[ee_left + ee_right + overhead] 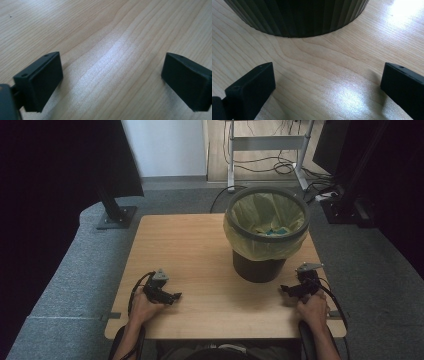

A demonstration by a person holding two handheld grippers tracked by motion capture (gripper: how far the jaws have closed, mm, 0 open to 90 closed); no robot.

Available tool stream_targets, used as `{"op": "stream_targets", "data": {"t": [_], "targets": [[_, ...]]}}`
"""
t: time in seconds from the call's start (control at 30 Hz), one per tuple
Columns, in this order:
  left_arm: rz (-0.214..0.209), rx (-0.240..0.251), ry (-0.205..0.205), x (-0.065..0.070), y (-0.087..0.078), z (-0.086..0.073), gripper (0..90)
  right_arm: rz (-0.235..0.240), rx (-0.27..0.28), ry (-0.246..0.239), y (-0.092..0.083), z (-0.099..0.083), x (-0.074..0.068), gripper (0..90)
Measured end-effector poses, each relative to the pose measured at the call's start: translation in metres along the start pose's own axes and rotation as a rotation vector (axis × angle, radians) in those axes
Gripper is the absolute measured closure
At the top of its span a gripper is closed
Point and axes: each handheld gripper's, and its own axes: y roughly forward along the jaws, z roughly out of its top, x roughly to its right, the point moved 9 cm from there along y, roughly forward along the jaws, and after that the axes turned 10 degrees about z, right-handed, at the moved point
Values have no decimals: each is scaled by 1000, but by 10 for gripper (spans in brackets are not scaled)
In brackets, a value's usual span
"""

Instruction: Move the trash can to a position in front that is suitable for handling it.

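The waste bin (260, 237) stands on the far right part of the table (190, 270), a dark ribbed tub with a yellow-green liner bag (250, 240) folded over a grey rim, and something blue-green lies at its bottom, too small for me to name. My right gripper (287, 289) rests on the wood just on the near side of the bin, a little to its right, its jaws spread wide with nothing but bare table between them; in the right gripper view the bin's ribbed wall (299, 17) looms straight ahead. My left gripper (172, 296) lies well to the left of the bin, also on its near side, jaws likewise fully apart and empty. The risk I see is on the right: if I push that hand forward carelessly, a jaw could knock the tub's base and slide or tip it, since it looks light and the bag bulges loosely. A jaw tip could also snag the slack liner and drag it off the rim.
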Motion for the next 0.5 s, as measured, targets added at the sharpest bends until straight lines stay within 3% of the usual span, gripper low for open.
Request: {"op": "stream_targets", "data": {"t": [0.33, 0.5], "targets": [[29, -11, -35, 1, 5, 5, 0, -10, 3, 9, 1, 1, 0, 0], [19, -14, -48, 0, 8, 10, 0, -24, 6, 24, 3, 3, 1, 0]]}}
